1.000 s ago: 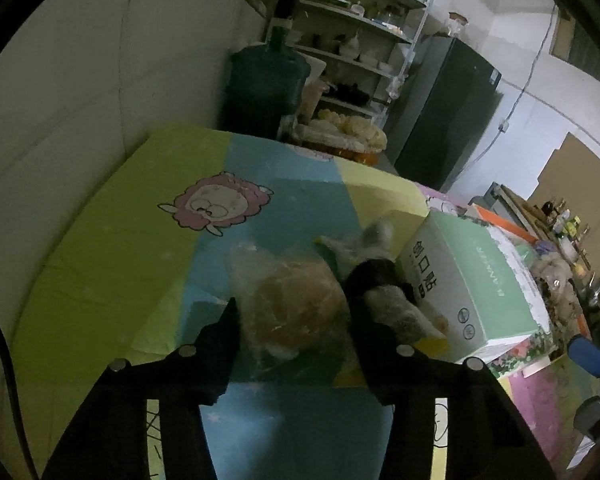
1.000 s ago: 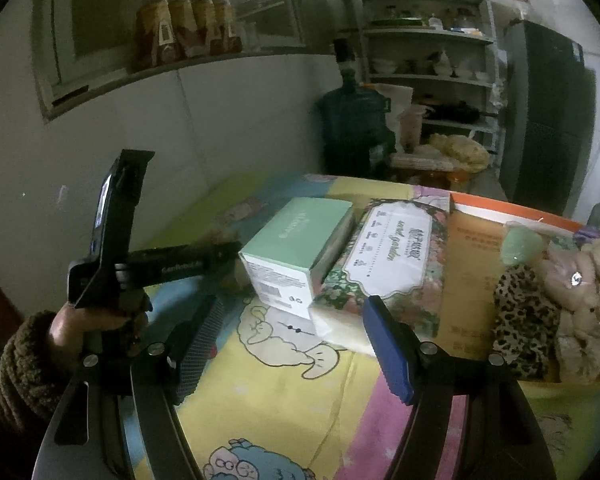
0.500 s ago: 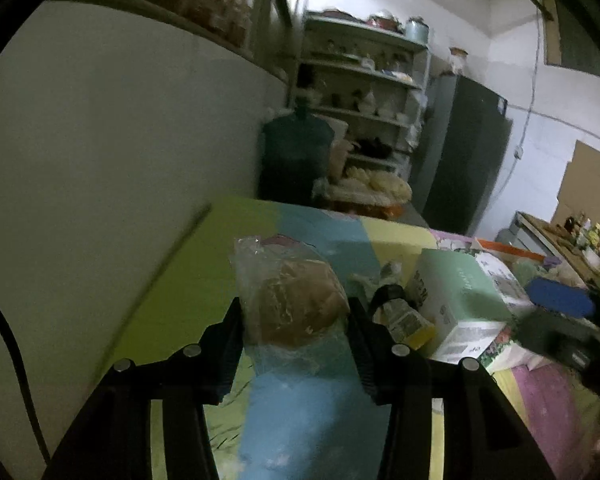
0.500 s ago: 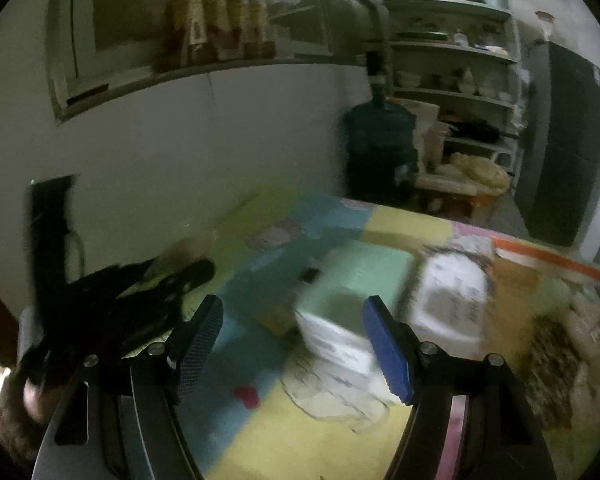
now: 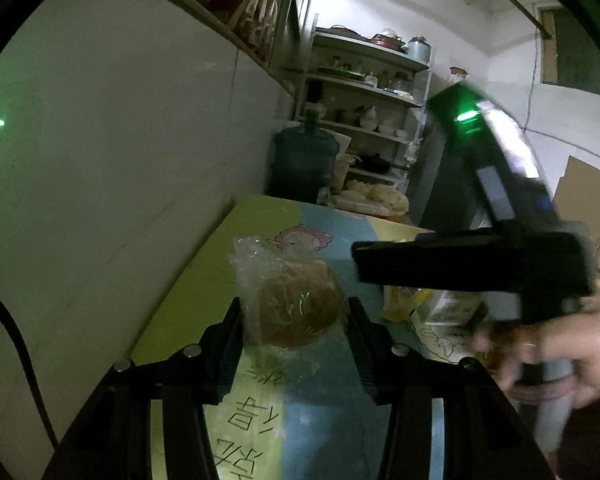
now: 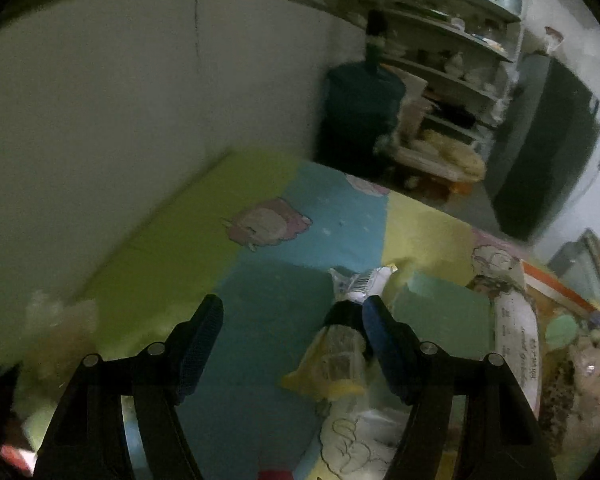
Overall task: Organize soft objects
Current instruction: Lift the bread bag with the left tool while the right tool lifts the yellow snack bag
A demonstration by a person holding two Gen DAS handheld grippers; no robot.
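Clear plastic bag (image 5: 292, 300) w/ a brown round soft lump inside, pinched between both fingers of the left gripper (image 5: 294, 344), held up off the mat (image 5: 204, 280). Bag's long axis runs roughly fwd along the fingers, loose crinkled end pointing away from cam, up toward the wall side. Left jaws closed in on the bag, pads touching its sides.

Right gripper (image 6: 290, 344) wide apart, nothing between fingers; hovers over the blue/green part of the mat. Yellow packet (image 6: 336, 364) lies just beside its right finger (image 6: 384, 340), long axis pointing away from cam, black band across the middle; contact w/ finger can't tell. Green box (image 6: 440, 312) right behind the packet, floral pack (image 6: 516, 336) next to it.

In left view the right hand (image 5: 552, 356) holds the other gripper's handle, blurred. Water jug (image 5: 304, 160) and shelves (image 5: 364, 92) beyond the mat's far end.
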